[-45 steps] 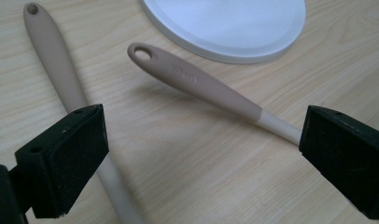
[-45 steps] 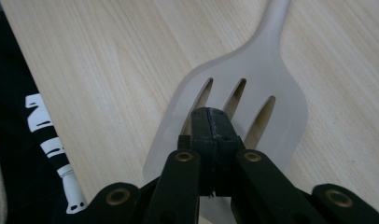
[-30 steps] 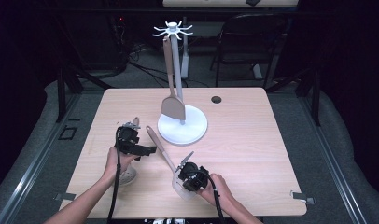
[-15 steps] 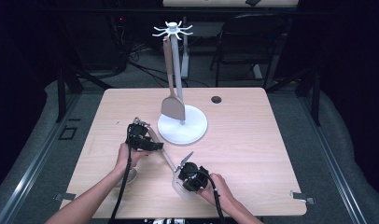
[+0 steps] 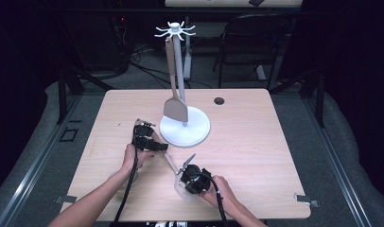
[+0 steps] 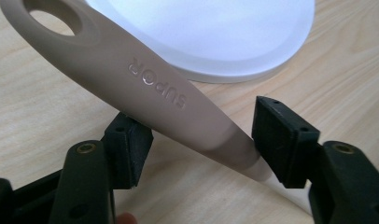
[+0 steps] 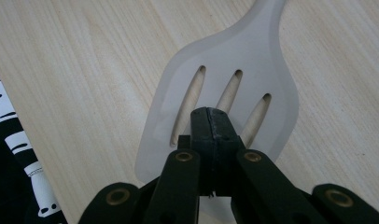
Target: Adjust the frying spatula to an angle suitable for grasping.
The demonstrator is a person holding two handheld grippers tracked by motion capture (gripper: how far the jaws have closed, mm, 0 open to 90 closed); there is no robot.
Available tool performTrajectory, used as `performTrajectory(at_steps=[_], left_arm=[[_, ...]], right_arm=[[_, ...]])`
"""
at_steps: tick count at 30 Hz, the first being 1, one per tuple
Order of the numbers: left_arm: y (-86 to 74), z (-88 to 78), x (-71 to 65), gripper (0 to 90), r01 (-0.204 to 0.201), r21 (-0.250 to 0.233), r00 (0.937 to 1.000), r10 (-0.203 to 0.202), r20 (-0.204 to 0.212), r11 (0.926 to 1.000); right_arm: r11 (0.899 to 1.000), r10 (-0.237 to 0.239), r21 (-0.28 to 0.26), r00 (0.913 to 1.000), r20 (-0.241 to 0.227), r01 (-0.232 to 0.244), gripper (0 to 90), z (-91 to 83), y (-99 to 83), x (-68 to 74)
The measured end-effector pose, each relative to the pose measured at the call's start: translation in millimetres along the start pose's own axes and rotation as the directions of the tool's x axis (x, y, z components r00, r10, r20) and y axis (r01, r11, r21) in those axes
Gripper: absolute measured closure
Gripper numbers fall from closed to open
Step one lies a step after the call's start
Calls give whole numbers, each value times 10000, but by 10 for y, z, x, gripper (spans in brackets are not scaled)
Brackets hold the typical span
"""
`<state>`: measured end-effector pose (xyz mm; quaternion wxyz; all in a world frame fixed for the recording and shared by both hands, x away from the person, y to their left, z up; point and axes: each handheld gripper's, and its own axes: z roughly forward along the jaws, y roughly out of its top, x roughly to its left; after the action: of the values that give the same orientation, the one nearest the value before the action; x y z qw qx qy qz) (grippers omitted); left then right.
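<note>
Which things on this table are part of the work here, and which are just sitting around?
In use:
- slotted spatula, its blade pinched by the right gripper
- its handle, between the closing left gripper jaws
- white utensil stand

Lying about:
- tan spatula hanging on the stand
- folding chair

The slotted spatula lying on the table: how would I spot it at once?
Find the white round stand base mid-table; the slotted spatula lies just in front, between the two grippers. Unlike the solid turner hanging from the rack, it lies flat and has three slots.
</note>
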<state>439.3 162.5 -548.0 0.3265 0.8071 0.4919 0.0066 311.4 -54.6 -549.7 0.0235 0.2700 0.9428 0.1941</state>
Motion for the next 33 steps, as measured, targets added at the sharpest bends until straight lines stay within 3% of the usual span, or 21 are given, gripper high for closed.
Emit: performTrajectory(at_steps=[2,4,7,10,12,14,18,22,25,29,33], left_arm=[[-10,-10,25,421,167,-110,9995,-164,269,9998],[-21,-34,28,458,355,-377,9977,-333,586,9987],[-21,-57,16,478,302,-536,9973,-265,688,9981],[-24,-85,-5,503,290,-758,9961,-225,858,9967],[-28,-100,-14,524,314,-907,9948,-223,996,9954],[-32,-114,-18,531,414,-1019,9923,-291,1201,9939],[-32,-144,-30,552,358,-1231,9900,-184,1400,9918],[-24,-203,-96,564,111,-1547,9909,99,1341,9879],[-17,-245,-144,567,-132,-1726,9917,350,1239,9849],[-21,-282,-179,571,-251,-1845,9919,475,1178,9825],[-27,-326,-217,574,-461,-2063,9910,708,1140,9774]], right_arm=[[10000,-11,28,10000,-35,12,900,-1,4,-4],[9999,-62,87,9997,-229,64,762,-26,11,-24],[10000,-29,80,9991,-432,33,760,-44,10,-37],[9999,24,-137,9991,-417,-30,729,-82,15,-45],[9966,364,-717,9977,-578,-405,698,-104,27,-38],[9973,295,-656,9984,-491,-327,696,-127,38,-49],[9915,619,-1117,9973,-401,-661,651,-121,75,-73],[9858,772,-1485,9969,-131,-782,584,-93,156,-113],[9825,843,-1664,9964,-34,-837,583,-79,189,-138],[9699,1235,-2105,9923,-80,-1225,568,-42,294,-198],[9670,1286,-2227,9917,75,-1238,569,-31,343,-201]])
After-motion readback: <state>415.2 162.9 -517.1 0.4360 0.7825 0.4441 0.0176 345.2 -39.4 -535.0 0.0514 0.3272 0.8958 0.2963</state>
